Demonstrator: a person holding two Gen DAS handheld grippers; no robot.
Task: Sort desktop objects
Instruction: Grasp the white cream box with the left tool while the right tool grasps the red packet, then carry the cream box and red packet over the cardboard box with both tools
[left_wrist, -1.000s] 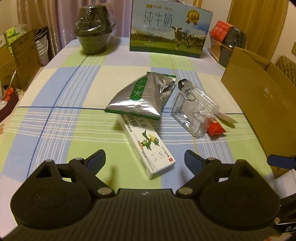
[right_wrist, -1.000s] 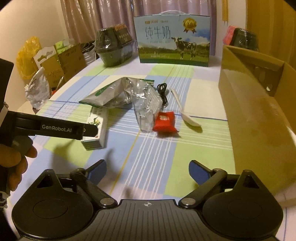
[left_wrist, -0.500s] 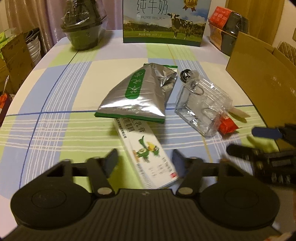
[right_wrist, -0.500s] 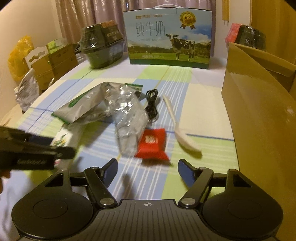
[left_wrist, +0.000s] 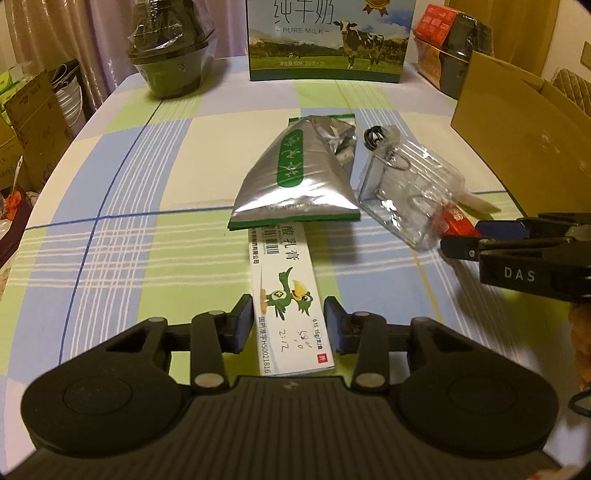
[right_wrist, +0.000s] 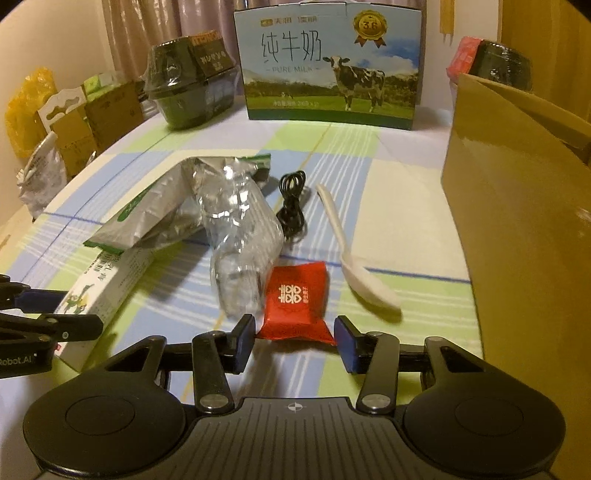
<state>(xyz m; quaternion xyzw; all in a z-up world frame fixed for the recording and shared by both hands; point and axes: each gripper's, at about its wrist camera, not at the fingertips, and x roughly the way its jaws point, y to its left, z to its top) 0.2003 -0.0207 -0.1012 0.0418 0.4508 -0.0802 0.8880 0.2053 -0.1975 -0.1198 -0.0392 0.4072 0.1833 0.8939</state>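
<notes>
The left claw (left_wrist: 289, 319) is closing around the near end of the white ointment box (left_wrist: 286, 291), its pads at the box's sides; whether they press yet I cannot tell. The right claw (right_wrist: 294, 338) is closing on the red sachet (right_wrist: 295, 304), pads at its near corners. Beyond, at 12 o'clock on the checked table (left_wrist: 147, 221), lie a silver pouch (left_wrist: 295, 177) and, at 1 o'clock, a clear plastic case (left_wrist: 410, 188). A white spoon (right_wrist: 354, 258) lies beside a cardboard box (right_wrist: 517, 206).
</notes>
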